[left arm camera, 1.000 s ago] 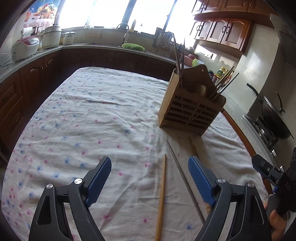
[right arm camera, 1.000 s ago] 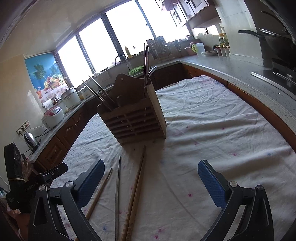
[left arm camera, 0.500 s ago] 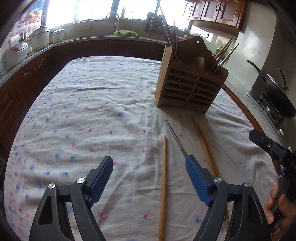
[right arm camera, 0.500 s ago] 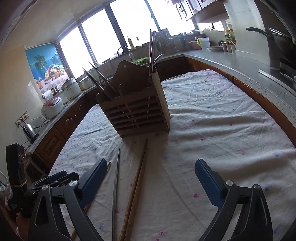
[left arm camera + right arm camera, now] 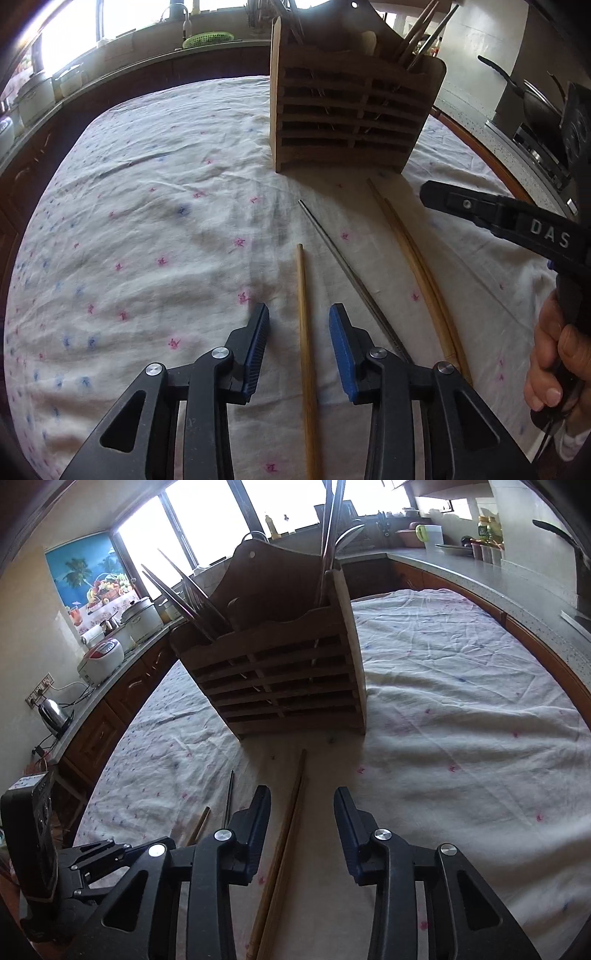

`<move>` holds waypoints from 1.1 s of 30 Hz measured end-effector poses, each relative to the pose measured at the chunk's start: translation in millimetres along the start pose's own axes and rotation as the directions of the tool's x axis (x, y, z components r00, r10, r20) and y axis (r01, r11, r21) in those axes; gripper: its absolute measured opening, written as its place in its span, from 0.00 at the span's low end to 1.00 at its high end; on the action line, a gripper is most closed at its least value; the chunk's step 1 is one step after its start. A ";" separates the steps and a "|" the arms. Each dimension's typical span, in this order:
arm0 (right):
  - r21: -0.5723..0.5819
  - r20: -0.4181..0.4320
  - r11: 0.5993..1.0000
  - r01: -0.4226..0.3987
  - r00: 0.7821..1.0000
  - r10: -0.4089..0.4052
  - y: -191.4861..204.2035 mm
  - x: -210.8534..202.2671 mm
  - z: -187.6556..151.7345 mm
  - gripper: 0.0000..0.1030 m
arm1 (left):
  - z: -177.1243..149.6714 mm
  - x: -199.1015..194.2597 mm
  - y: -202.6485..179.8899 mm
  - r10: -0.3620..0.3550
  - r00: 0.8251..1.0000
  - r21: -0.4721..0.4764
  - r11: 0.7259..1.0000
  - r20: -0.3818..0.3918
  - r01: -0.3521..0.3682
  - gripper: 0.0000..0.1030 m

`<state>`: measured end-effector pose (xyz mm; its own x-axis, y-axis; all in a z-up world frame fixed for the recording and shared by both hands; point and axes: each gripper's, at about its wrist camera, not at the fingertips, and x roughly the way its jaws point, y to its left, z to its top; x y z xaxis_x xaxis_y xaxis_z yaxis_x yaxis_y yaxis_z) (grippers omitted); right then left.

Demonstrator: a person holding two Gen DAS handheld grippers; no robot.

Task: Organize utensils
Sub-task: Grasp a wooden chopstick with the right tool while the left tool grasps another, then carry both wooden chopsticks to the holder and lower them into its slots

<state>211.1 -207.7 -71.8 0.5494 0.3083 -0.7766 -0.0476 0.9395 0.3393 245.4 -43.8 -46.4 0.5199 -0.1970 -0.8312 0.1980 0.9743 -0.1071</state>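
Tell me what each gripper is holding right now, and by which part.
Nothing is held. The left gripper straddles a single wooden chopstick, the right gripper a wooden pair; both are open.

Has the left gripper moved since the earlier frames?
Yes. The left gripper has advanced toward the slatted wooden utensil holder and narrowed, now straddling the single wooden chopstick.

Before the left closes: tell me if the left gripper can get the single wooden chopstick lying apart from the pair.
Probably yes. The left gripper is open and straddles the single wooden chopstick; nothing lies between its fingers and the stick.
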 end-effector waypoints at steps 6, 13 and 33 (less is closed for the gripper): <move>-0.030 -0.053 1.000 0.003 0.999 -0.005 7.1 34.9 12.3 0.27 | 3.4 7.4 0.5 0.020 1.000 0.037 0.999 0.012 -0.021 0.31; -0.108 -0.101 0.993 0.038 0.994 -0.049 18.1 69.3 21.7 0.20 | 9.5 13.2 -2.9 0.054 0.998 0.070 0.996 0.018 -0.055 0.27; -0.047 0.106 0.997 -0.066 0.992 0.070 15.5 -56.7 29.9 0.05 | 8.7 -89.7 38.7 -0.137 0.965 -0.093 0.982 0.224 0.162 0.04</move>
<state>204.2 -215.0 -6.6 0.6304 0.3560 -0.6898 -0.1229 0.9232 0.3642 213.6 10.6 28.7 0.6604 -0.3483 -0.6653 0.2010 0.9356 -0.2904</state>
